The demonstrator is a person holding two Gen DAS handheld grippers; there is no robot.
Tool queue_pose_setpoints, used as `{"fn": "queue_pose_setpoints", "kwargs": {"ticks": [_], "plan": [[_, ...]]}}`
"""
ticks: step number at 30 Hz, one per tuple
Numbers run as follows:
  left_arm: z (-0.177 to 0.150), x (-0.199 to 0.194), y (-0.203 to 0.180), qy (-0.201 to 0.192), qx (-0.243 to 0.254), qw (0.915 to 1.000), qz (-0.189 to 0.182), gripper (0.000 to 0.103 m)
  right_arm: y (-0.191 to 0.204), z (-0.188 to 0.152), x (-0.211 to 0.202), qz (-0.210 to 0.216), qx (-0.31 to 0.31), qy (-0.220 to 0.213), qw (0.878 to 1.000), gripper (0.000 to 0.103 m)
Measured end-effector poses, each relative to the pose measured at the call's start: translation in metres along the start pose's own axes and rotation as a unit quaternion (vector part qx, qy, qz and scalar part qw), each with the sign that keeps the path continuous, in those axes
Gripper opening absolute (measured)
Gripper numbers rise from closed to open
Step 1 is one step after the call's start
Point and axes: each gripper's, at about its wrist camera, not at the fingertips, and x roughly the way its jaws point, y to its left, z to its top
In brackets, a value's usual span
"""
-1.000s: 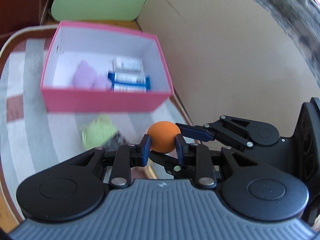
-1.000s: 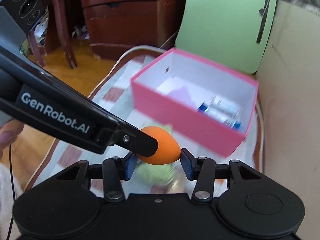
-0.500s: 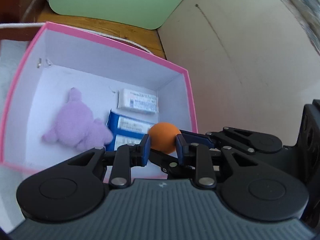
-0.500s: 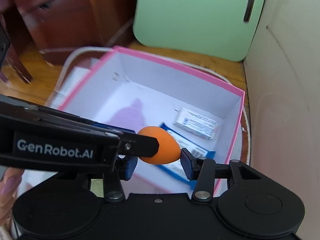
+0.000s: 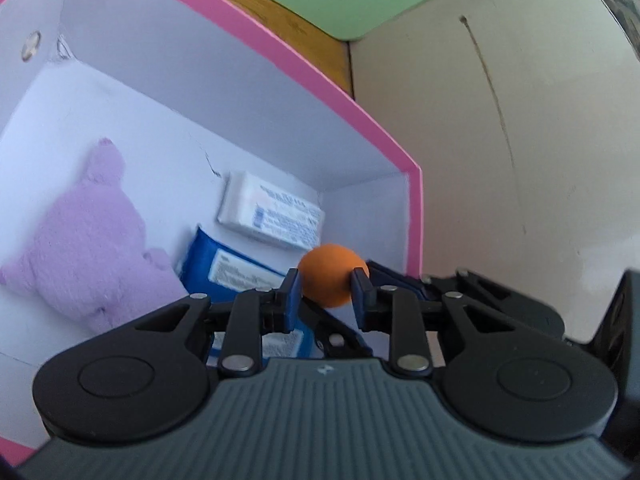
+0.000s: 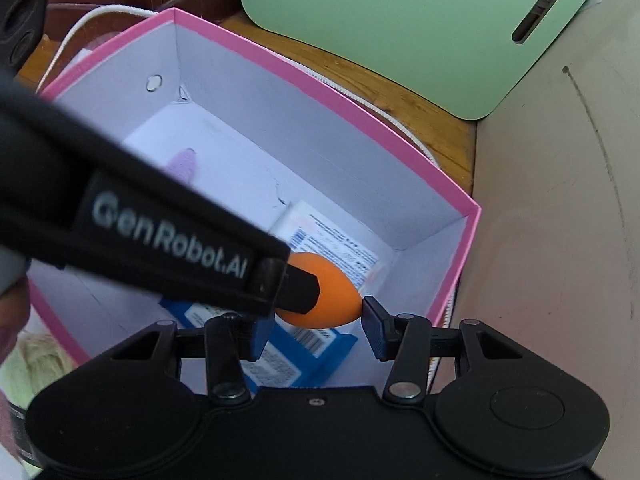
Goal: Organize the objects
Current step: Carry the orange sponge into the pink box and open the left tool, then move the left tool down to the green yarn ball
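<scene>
Left wrist view: an orange egg (image 5: 330,274) is pinched between the blue pads of the left tool (image 5: 325,294) and is held above the inside of a pink box (image 5: 352,120), near the box's right wall. Within the box, a purple plush (image 5: 86,248) is seen at the left, a white packet (image 5: 272,216) lies toward the far right corner, and a blue packet (image 5: 224,268) lies just in front of the white one, partly hidden by the tool. From the right wrist view, the egg (image 6: 332,298) is seen over the packets, gripped at its left end by the left tool (image 6: 298,290). The right tool (image 6: 316,326) is spread around the egg; its right pad is seen just at the egg's tip, but whether it touches cannot be told. A green board (image 6: 400,24) stands beyond the box, and a beige wall (image 6: 560,240) rises beside the box's right side.
</scene>
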Motion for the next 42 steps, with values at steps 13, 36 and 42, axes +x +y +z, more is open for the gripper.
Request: {"fn": "queue_pose_setpoints", "kwargs": {"ticks": [13,36,42], "plan": [[-0.008,0.005,0.007,0.012,-0.028,0.9992,0.024,0.023,-0.009,-0.020,-0.004,0.014,0.045,-0.033,0.998,0.033],[-0.100,-0.164,-0.045,0.049,0.175,0.9677,0.175,0.053,0.005,-0.095,-0.157,0.105,0.142,-0.098,0.979,0.040],[-0.142,-0.190,-0.054,0.082,0.223,0.9536,0.184,0.057,0.032,-0.116,-0.192,0.115,0.126,-0.065,0.983,0.043]]}}
